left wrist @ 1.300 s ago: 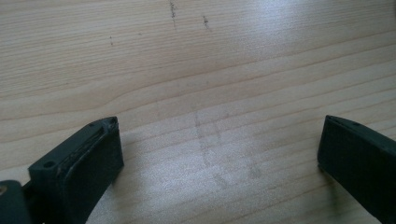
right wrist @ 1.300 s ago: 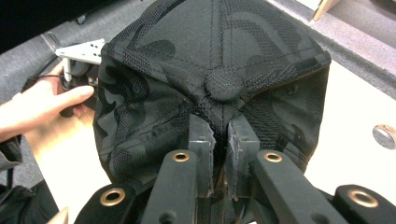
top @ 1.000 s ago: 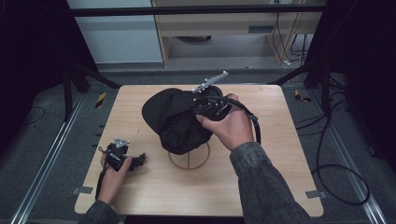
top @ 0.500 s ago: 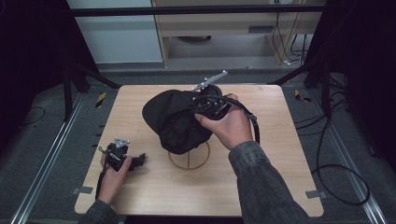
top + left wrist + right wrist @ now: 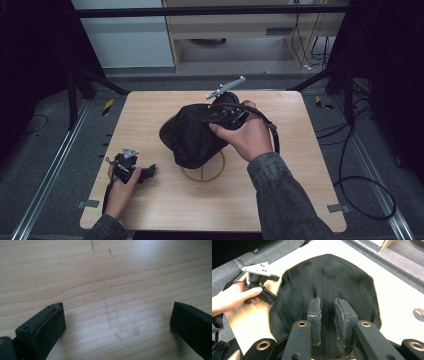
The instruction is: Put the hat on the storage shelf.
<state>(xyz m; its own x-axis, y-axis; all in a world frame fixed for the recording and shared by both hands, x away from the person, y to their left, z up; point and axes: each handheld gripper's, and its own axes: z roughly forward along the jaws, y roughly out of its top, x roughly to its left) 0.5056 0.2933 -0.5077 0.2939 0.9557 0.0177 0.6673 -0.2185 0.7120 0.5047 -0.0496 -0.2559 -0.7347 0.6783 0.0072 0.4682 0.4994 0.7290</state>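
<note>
Black cap sat mid-tabletop over a wire stand. Right gripper above it, fingers just opening, narrow gap, gripping nothing. Left gripper near-left on the tabletop, fingers wide apart, empty.

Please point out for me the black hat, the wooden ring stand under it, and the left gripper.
black hat [image 5: 192,137], high view, on the middle of its dark crown.
wooden ring stand [image 5: 212,172], high view, on the ring's front part showing below the hat.
left gripper [image 5: 150,171], high view, at its jaw tips near the table's front left.

R gripper jaws just opening, off cap
</note>
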